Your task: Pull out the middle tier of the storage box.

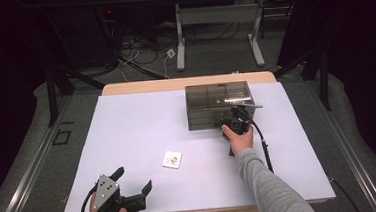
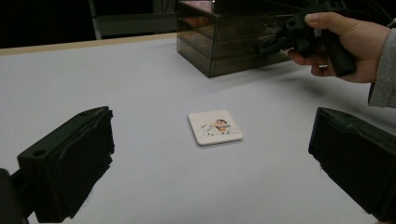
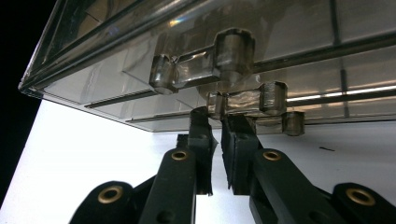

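The left gripper (image 1: 131, 185) (jaws wide apart) rests at the near edge; far right, the right gripper (image 3: 215, 122) clamps a drawer handle (image 3: 245, 100) of the drawer box (image 1: 218, 104).

The drawer box (image 3: 261, 56) is cut off at the right gripper view's top and right edges.

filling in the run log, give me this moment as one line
right hand-held gripper: shut on drawer handle | drawer box: closed | left hand-held gripper: open | card: untouched
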The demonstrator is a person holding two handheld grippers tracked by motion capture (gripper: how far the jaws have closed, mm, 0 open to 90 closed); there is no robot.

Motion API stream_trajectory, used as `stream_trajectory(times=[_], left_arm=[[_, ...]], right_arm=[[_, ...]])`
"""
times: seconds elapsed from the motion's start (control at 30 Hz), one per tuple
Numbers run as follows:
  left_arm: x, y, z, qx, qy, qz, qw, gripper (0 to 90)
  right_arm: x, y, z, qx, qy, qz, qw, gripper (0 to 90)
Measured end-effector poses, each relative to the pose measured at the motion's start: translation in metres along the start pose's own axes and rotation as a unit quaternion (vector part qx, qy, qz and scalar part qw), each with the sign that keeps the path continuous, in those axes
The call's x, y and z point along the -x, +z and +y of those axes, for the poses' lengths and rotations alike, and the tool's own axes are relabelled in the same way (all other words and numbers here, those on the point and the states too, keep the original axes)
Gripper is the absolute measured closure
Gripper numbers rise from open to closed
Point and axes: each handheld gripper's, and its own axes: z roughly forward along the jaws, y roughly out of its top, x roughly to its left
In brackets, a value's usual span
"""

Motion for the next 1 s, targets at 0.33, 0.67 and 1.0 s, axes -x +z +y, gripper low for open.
stream_trajectory(times=[0.33,0.67,1.0], left_arm=[[-0.0003,-0.0004,0.0001,-0.004,0.005,0.0,1.0,0.7],[0.0008,0.0006,0.0,-0.002,0.001,0.0,1.0,0.7],[0.001,0.001,0.0,-0.002,0.002,-0.001,1.0,0.7]], right_arm=[[-0.0009,-0.0029,-0.0015,-0.009,0.001,0.0,1.0,83.5],[-0.0011,-0.0051,-0.0029,-0.006,0.003,0.001,1.0,83.5],[0.0011,-0.0075,-0.0068,-0.008,0.006,0.012,0.9999,83.6]])
